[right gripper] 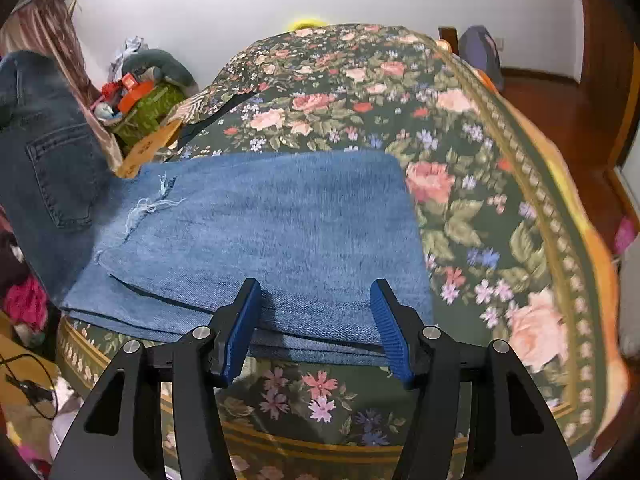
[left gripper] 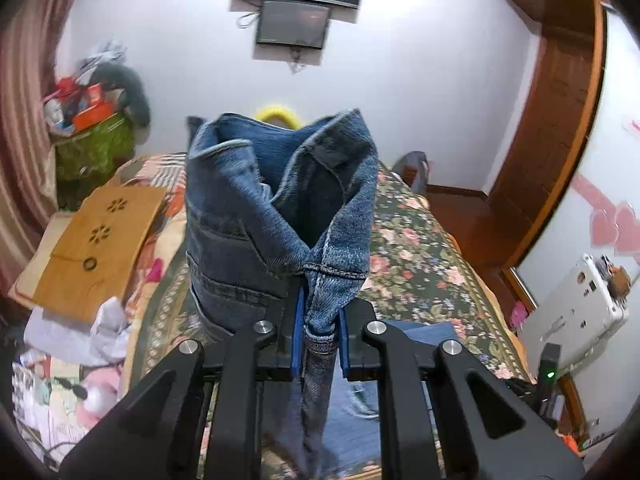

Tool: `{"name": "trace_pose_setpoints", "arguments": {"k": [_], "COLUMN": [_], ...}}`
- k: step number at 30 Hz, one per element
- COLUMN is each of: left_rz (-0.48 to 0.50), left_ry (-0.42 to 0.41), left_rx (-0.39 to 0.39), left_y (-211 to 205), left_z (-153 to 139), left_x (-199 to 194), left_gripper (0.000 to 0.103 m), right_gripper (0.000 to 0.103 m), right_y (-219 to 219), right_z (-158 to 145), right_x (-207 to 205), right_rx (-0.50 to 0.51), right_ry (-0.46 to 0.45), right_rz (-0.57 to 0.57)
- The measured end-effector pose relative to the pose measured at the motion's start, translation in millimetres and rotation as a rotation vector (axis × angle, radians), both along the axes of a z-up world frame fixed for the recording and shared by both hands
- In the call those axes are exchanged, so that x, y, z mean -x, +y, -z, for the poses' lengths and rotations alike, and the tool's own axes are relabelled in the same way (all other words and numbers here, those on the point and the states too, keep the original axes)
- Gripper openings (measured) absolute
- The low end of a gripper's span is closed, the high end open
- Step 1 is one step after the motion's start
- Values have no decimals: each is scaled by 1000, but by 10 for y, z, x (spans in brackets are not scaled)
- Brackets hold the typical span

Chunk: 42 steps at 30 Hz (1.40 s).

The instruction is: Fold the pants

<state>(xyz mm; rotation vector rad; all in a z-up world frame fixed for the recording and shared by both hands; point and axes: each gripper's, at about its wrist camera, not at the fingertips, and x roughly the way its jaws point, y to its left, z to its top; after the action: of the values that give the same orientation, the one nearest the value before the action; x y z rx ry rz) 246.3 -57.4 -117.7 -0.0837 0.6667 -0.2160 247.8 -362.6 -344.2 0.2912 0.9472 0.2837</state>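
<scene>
Left wrist view, left to right. At the far left I see a wooden board [left gripper: 96, 244] with flower-shaped cut-outs lying on the edge of the bed, above a heap of pale clothes [left gripper: 76, 332]. At centre, my left gripper [left gripper: 318, 338] has its blue pads pressed together on a seamed edge of the pants [left gripper: 280, 216]; the waist end of the denim stands up above the jaws, while the rest hangs down between the black linkages. Behind it, a dark screen [left gripper: 292, 24] is mounted on the white wall. To the right lies the floral bedspread [left gripper: 424, 256], then a wooden door frame [left gripper: 556, 128].

Right wrist view, left to right. At the left edge, the raised part of the pants [right gripper: 52, 160] shows a back pocket and hangs above the bed. The leg portion lies flat in folded layers on the floral bedspread [right gripper: 480, 200], with a frayed tear [right gripper: 154, 204] near its left side. My right gripper [right gripper: 316, 332] is spread wide, its blue pads [right gripper: 244, 328] either side of the near edge of the folded denim, gripping nothing. Whether the pads touch the cloth I cannot tell. At the far right is wooden floor [right gripper: 560, 112].
</scene>
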Motion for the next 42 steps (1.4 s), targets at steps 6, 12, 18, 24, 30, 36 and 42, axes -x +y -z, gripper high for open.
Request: {"name": "trace_pose_setpoints", "arguments": {"k": [6, 12, 18, 24, 30, 36, 42], "left_rz": [102, 239, 356, 419, 458, 465, 468], "left_ry": [12, 62, 178, 303, 359, 416, 436], "left_rx": [4, 15, 9, -3, -66, -129, -140], "left_y": [-562, -1278, -1862, -2176, -2298, -2350, -2254], "left_z": [-67, 74, 464, 998, 1354, 1563, 1397], "left_x": [-145, -251, -340, -277, -95, -18, -11], "left_gripper": [13, 12, 12, 12, 12, 15, 16], "right_gripper": [54, 54, 54, 53, 52, 52, 52], "right_y": [-35, -67, -91, -164, -392, -555, -538], "right_z": [39, 88, 108, 37, -30, 9, -79], "right_x": [3, 1, 16, 126, 392, 576, 612], "right_rx": [-58, -91, -115, -124, -116, -88, -94], "right_ry": [-11, -17, -20, -26, -3, 38, 29], "right_rz": [-11, -24, -23, -12, 37, 89, 97]}}
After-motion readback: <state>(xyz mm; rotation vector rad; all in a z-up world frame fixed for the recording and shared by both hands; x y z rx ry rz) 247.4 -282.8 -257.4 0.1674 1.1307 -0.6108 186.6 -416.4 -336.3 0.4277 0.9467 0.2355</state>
